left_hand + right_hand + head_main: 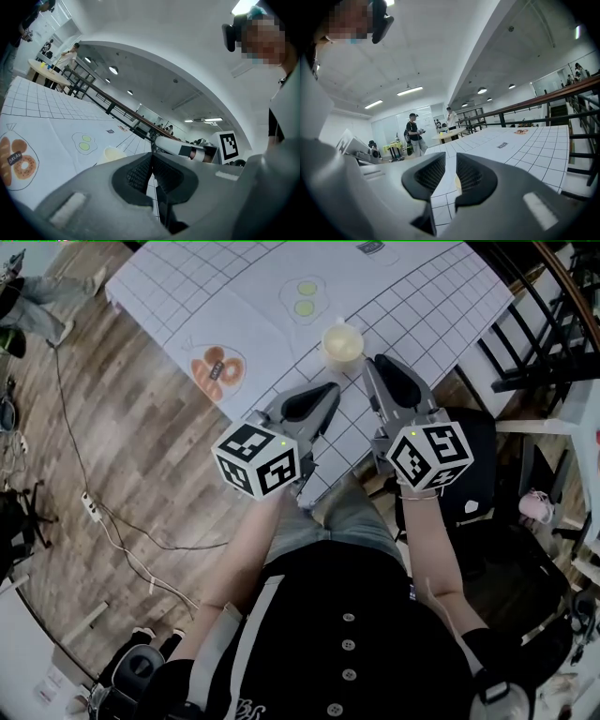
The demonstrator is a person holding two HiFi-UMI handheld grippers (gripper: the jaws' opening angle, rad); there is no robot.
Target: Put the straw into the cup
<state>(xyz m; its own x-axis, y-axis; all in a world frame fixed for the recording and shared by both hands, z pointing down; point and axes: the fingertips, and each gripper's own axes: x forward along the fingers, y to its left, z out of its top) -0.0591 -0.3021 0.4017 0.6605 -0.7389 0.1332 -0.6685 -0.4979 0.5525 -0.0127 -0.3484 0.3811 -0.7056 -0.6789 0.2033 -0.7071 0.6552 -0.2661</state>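
Shows the cup [342, 341] upright, mouth up, long axis vertical, on the gridded worktop [234, 287] just inside its near edge, with bare sheet open far and left, wooden floor [122, 456] past the left edge and black railing [544, 343] close on the right. Holds the left tool [330, 390] pressed together on nothing and the right tool [381, 362] slightly parted and empty, either side of the cup, just near of it. Leaves the bread drawing [217, 371] label too small to read.
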